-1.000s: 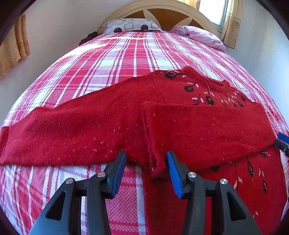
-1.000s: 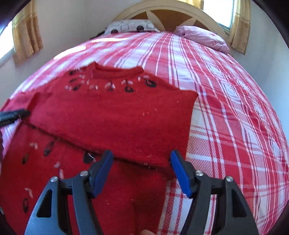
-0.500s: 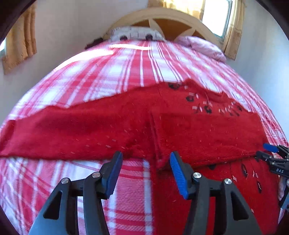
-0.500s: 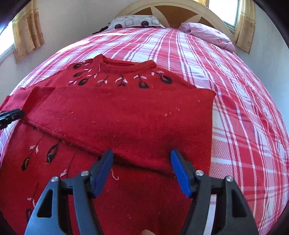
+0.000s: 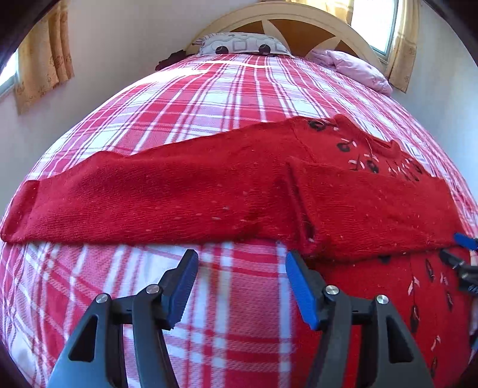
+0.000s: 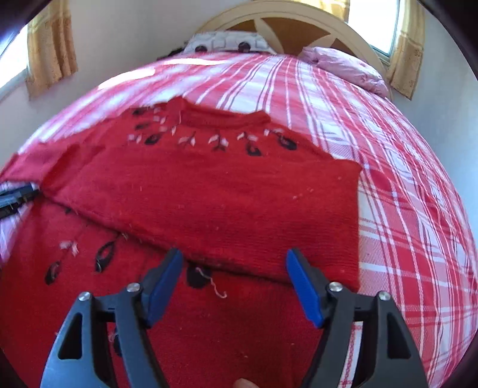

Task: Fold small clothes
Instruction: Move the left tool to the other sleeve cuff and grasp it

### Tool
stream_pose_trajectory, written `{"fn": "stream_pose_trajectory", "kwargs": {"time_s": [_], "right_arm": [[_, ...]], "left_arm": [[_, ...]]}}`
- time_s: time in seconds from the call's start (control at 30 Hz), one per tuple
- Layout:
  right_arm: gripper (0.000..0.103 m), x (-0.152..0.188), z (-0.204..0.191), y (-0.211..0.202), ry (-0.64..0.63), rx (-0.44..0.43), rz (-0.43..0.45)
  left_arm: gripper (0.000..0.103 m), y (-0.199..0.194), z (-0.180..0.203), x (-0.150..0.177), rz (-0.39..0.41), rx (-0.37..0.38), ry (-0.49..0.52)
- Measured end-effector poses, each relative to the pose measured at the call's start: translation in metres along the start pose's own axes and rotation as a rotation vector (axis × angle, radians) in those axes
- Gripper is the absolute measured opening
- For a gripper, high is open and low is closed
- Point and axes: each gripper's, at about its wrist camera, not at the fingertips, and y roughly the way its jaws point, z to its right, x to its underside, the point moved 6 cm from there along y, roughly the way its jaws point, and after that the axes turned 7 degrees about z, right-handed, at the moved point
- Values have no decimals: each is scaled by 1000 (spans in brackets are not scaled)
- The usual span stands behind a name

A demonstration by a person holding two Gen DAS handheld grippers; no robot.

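Observation:
A red knit sweater (image 5: 373, 209) with black and pink embroidery lies flat on the plaid bed. Its right sleeve (image 6: 224, 203) is folded across the chest. Its left sleeve (image 5: 134, 197) stretches straight out to the left. My left gripper (image 5: 240, 283) is open and empty, just below the left sleeve near the armpit. My right gripper (image 6: 233, 283) is open and empty over the sweater body, below the folded sleeve's edge. The right gripper's tip (image 5: 463, 253) shows at the right edge of the left wrist view, and the left gripper's tip (image 6: 18, 197) at the left edge of the right wrist view.
The bed carries a red and white plaid cover (image 5: 239, 98). A patterned pillow (image 5: 242, 44) and a pink pillow (image 5: 355, 68) lie at the wooden headboard (image 5: 298, 21). Curtained windows (image 5: 44, 56) flank the bed on both walls.
Both grippers have let go of the folded sleeve and drawn back. The left gripper has shifted left, so the outstretched left sleeve now fills more of its view.

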Motion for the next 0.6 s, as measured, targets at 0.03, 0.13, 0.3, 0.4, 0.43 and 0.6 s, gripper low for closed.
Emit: {"fn": "stream_pose_trajectory", "kwargs": {"time_s": [0.03,0.13,0.3,0.4,0.43,0.6], "right_arm": [[82,5,-3,8,-33,14,-17],[82,4,0,5,-16,7,2],[82,6,0,3,-19,-1,22],[82,6,-1,0,-7,-14,37],[82,7,0,1,-2,-20,39],[82,7,0,1,-1,-26,41]], "left_arm": [[62,-5,-9,-3,10,-17,-3],[62,-22,-48,-11,46,-89,-14],[62,-46,-154,-18,65,-304,-113],[62,-57,-219,-14,52,-400,-246],[62,-59,-236,-10,45,-409,-303],[62,-59,-305,17,2,-349,-671]]}}
